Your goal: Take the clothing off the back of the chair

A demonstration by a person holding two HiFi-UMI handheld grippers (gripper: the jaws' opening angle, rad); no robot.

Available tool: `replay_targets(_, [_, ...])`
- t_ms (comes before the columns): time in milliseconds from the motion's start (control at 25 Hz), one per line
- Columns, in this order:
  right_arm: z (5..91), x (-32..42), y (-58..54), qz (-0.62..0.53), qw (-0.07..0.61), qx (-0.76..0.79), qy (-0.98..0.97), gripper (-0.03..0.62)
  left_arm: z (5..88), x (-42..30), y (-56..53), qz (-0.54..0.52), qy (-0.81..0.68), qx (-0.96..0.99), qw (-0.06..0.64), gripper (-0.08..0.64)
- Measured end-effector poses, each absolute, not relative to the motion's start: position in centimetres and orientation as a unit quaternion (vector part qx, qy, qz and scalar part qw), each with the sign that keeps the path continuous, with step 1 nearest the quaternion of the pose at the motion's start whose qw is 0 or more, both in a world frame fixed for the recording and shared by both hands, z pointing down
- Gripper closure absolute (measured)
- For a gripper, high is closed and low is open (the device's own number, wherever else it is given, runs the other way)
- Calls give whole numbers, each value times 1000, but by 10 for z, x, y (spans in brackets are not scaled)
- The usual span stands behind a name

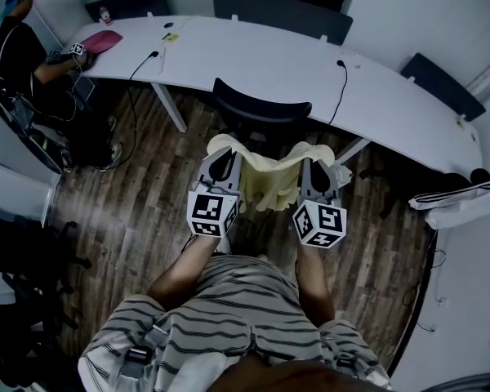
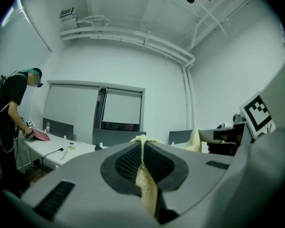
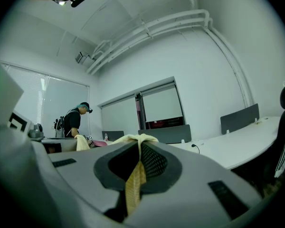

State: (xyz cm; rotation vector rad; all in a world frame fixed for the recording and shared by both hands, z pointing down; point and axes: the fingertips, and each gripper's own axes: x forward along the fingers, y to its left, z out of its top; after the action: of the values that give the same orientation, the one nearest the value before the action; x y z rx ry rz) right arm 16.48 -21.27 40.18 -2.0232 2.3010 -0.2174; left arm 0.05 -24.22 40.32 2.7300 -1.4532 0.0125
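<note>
Wears a striped shirt (image 1: 229, 309), closest to the head camera, with bare forearms (image 1: 184, 268) reaching forward. Stands over a dark wood-plank floor (image 1: 139, 194). Faces a long, curved white table (image 1: 269, 64), with a second person (image 1: 20, 51) bent at its far left end beside a red item (image 1: 104, 41). Meets a black chair (image 1: 257, 113) tucked at the table's near edge. Holds pale yellow clothing (image 1: 269, 178) stretched between the two grippers, sagging in the middle, just on the near side of the chair's backrest; cannot tell whether any cloth touches the backrest. Pinches one upper corner in the left gripper (image 1: 221, 160), jaws closed tight on a fold that runs up between the pads and spills over the tips. Clamps the other corner likewise in the right gripper (image 1: 318, 167). Shows a black cable (image 1: 340, 84) lying across the table behind the chair.
</note>
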Motion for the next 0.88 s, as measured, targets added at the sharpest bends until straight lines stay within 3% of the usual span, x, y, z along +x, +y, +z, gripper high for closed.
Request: replay_targets(880, [429, 150, -203, -76, 20, -650, 756, 566, 430, -4, -230, 22, -474, 880, 25, 531])
